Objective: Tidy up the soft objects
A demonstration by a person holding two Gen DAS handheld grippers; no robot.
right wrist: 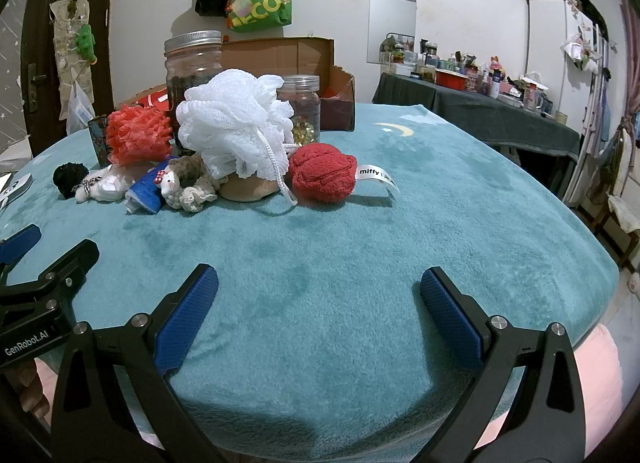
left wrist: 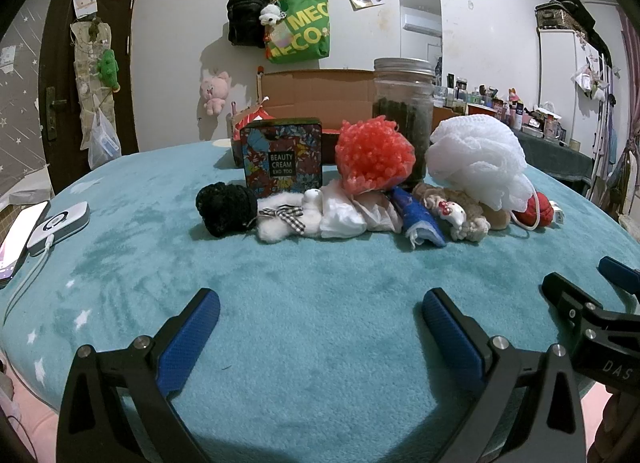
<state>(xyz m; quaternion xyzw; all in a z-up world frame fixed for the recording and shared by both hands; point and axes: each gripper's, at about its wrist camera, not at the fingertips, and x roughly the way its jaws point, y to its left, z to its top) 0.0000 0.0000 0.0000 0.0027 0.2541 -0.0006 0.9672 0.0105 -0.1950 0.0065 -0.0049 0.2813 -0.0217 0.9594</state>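
Observation:
A row of soft things lies across the teal blanket (left wrist: pixel 320 291): a black pompom (left wrist: pixel 225 208), a white plush with a checked bow (left wrist: pixel 286 219), a blue cloth (left wrist: pixel 420 219), a crochet toy (left wrist: pixel 460 211), an orange-red mesh ball (left wrist: pixel 374 155), a white bath pouf (left wrist: pixel 476 159) and a red plush ball (right wrist: pixel 322 174) with a "miffy" tag. My left gripper (left wrist: pixel 320 305) is open and empty, well short of the row. My right gripper (right wrist: pixel 319 287) is open too, in front of the red plush ball, holding nothing.
Behind the row stand a "Beauty Cream" tin (left wrist: pixel 282 157), a tall lidded jar (left wrist: pixel 403 103), a smaller jar (right wrist: pixel 300 103) and an open cardboard box (left wrist: pixel 316 97). A phone (left wrist: pixel 18 239) and white charger (left wrist: pixel 60 225) lie at the left edge. A cluttered dark table (right wrist: pixel 480 103) stands at right.

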